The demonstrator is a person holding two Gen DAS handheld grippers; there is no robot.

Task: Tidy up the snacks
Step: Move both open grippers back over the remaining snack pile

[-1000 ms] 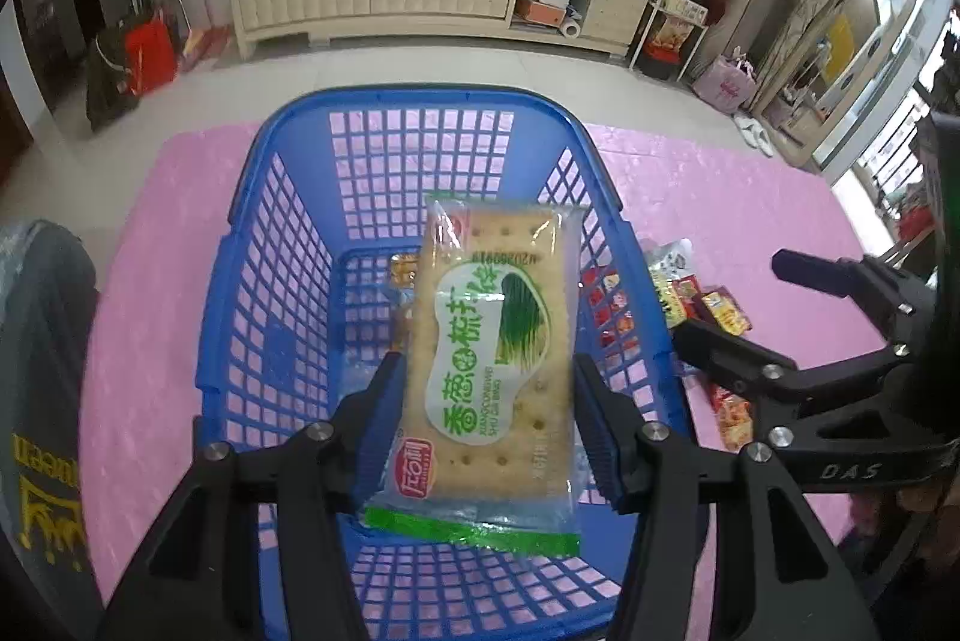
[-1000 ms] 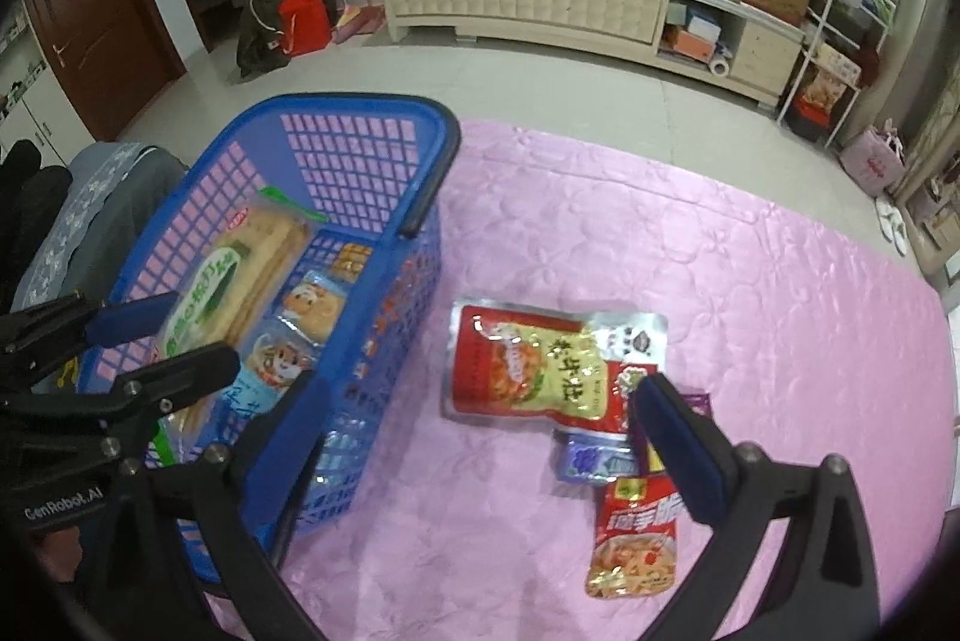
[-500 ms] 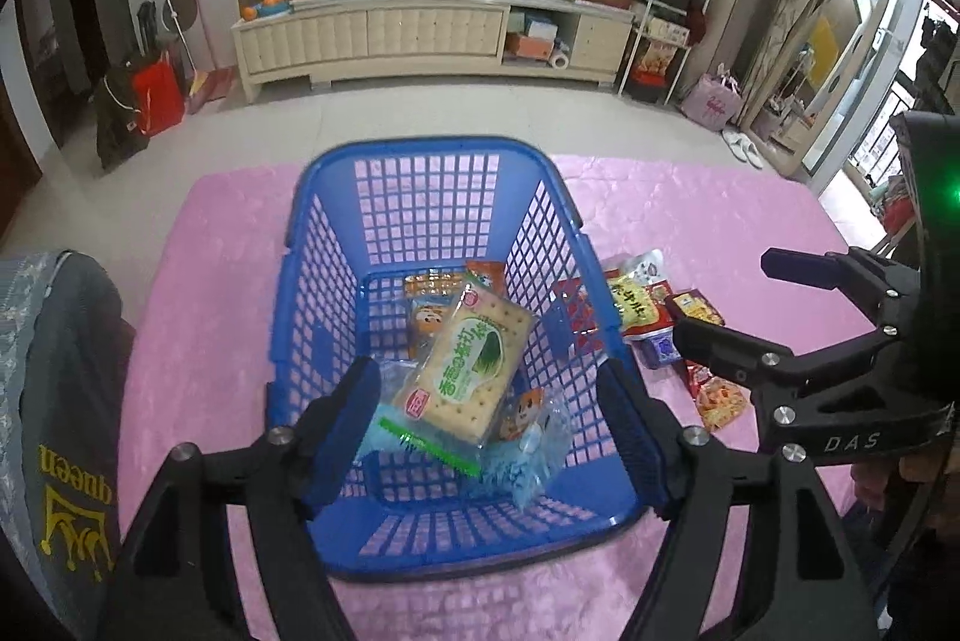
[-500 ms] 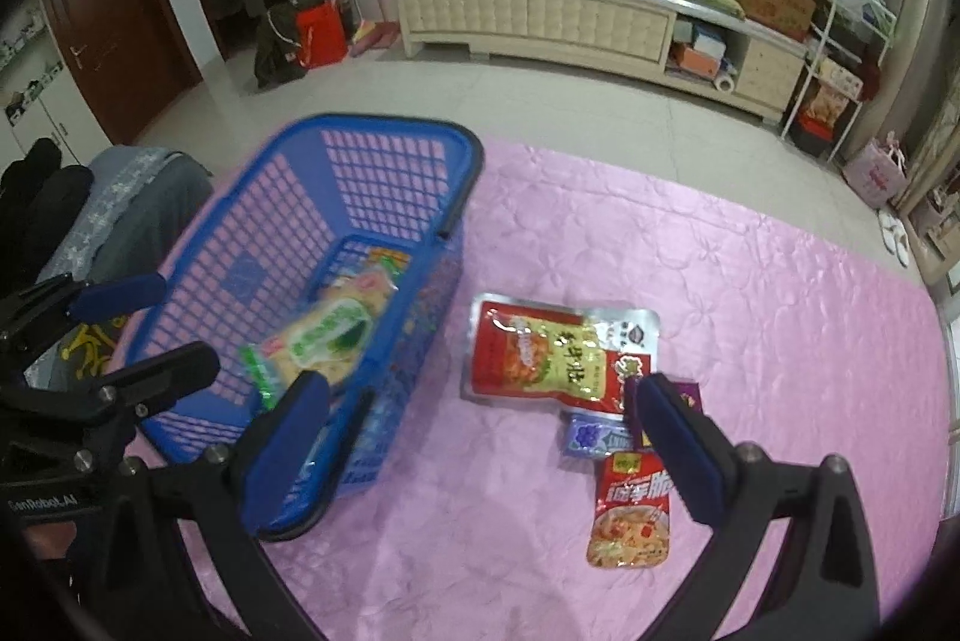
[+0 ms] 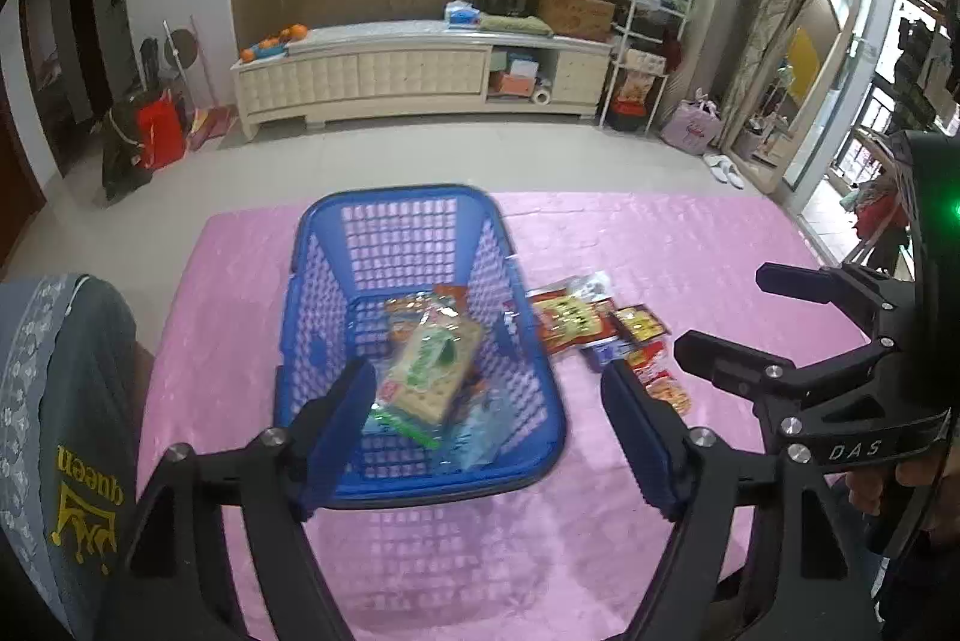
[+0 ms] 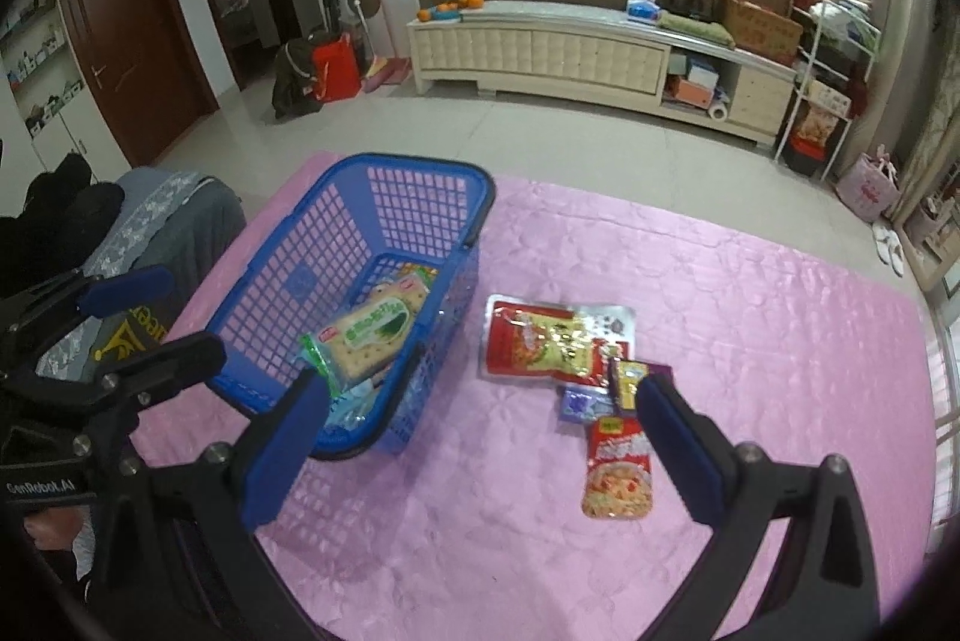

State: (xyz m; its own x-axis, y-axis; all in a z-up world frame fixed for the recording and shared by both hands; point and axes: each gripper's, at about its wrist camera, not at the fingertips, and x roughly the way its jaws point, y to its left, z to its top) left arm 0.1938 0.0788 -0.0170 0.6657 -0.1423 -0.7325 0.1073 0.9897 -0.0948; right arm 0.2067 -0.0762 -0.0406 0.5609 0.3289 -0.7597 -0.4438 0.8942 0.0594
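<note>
Hung empty with both the left gripper [image 5: 486, 431] and right gripper [image 6: 480, 437] spread wide, cracker pack [image 5: 429, 371] in basket [image 5: 558, 437] ahead; best lowered squarely onto loose packets [image 6: 615, 467] ahead-right.

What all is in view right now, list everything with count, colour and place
basket: one, blue, on the left part of the pink cloth
cracker pack: one, green and white, inside the basket on top of other packets
snack packets: about five, mostly red and yellow, one purple, loose on the cloth right of the basket
cloth: one, pink, under everything
cabinet: one, cream, against the far wall
left gripper: black with blue pads, open, empty
right gripper: black with blue pads, open, empty
</note>
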